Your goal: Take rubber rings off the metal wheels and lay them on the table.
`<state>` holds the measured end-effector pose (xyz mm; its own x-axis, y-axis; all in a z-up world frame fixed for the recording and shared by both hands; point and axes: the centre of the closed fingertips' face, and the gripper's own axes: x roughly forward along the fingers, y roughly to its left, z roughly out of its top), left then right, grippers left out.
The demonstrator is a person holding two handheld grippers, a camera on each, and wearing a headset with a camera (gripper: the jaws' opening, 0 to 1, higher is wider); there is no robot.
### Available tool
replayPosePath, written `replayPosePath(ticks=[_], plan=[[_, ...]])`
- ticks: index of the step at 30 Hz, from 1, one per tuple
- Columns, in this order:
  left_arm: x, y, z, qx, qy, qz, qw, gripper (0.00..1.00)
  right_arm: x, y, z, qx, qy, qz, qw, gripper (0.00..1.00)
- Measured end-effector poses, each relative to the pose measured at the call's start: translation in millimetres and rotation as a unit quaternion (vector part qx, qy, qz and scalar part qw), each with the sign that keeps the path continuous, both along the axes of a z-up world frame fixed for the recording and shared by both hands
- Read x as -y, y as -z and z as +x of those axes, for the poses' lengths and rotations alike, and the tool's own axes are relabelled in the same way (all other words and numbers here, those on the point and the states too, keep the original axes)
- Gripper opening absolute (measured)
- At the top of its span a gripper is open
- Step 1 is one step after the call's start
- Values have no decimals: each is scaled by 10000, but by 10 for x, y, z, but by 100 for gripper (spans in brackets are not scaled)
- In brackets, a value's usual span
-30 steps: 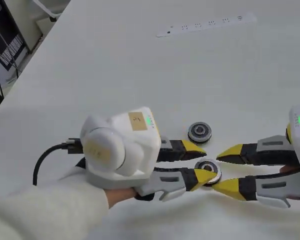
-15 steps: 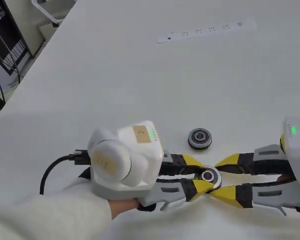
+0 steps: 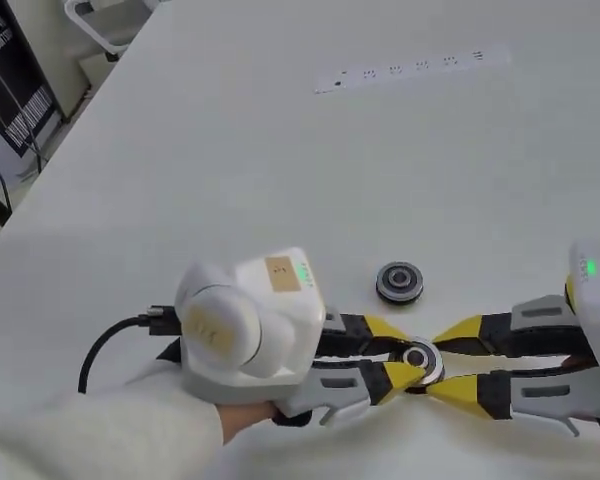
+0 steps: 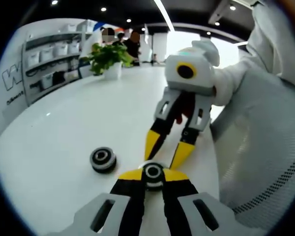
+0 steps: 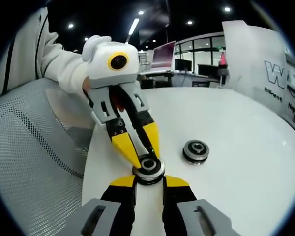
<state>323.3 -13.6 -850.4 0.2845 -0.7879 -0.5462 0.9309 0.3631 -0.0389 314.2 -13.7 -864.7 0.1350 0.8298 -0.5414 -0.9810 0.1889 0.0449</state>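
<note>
Narrowing since a second ago, the fingers of the right gripper (image 5: 148, 182) are touching the wheel (image 3: 417, 357) on the bench (image 3: 280, 150); whether they are gripping it is unclear. The left gripper (image 4: 152, 175) is clamping it from the opposite side. A second wheel (image 3: 399, 282) is lying nearby.

The person wore a white, softly textured sleeve (image 3: 100, 430) that reached to the wrist. The left hand-held gripper (image 3: 408, 352) had a rounded white casing with a small tan label (image 3: 277, 270) and a green light (image 3: 301, 272) on top. A black cable (image 3: 105, 335) was plugged into its rear. Its two jaws ran from grey, slotted arms through black middles to pointed yellow tips. The right hand-held gripper (image 3: 436, 362) was built alike: white casing, a lit green lamp (image 3: 589, 268), grey slotted arms, black sections, yellow tips. The other arm wore a matching white cuff (image 4: 233, 83).
</note>
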Motion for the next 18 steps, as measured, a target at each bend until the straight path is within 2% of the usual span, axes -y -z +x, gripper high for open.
replayPosePath(ticks=[18], plan=[[4,-25,-15,1,-73,-42,10000,14,31,-2,1,235,-111,-245,9994,9]])
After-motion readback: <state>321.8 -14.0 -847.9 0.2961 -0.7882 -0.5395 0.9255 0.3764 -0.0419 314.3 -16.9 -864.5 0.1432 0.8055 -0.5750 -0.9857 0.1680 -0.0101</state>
